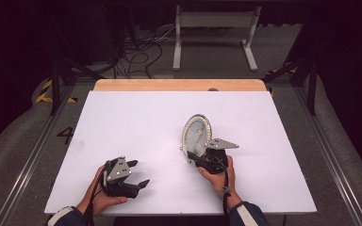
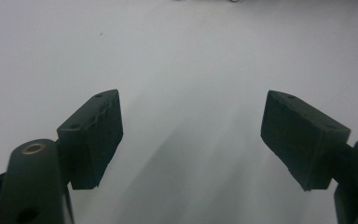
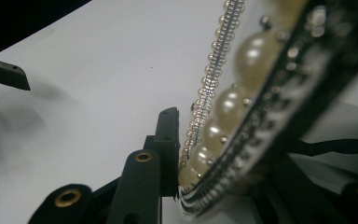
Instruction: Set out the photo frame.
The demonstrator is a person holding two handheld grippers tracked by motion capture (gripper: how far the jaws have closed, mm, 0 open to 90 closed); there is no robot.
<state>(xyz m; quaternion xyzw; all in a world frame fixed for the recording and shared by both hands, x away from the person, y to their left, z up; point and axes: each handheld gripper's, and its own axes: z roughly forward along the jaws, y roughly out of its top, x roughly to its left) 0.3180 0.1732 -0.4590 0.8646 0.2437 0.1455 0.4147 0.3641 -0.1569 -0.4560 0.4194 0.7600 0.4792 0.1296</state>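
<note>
While the right gripper [image 1: 202,153] clamps the lower edge of the mirror [image 1: 197,135], an oval one with a rim of pearls and small silver beads, the piece stands upright on the white table [image 1: 122,122], a little right of the table's middle and toward the person's side. Seen from the right gripper view, the beaded rim [image 3: 223,116] runs between that gripper's jaws, with the left pad [image 3: 168,140] pressed against the frame's edge; the opposite pad is blurred behind the pearls, so its contact is likely but hard to confirm. Left of the mirror and well apart from it, nearer the table's front edge, the left gripper [image 1: 139,174] rests in the person's hand with its jaws spread wide and nothing between them, and the left gripper view shows bare white surface between its two pads [image 2: 93,140]. Judging by this, the pickup seems done: the mirror is gripped and stood on edge. What is left appears to be the rest of the handling, whether setting it somewhere, turning it, or passing it to the free gripper, which has not yet come near. Whether the mirror's bottom touches the table or hangs just above it cannot be told.
</note>
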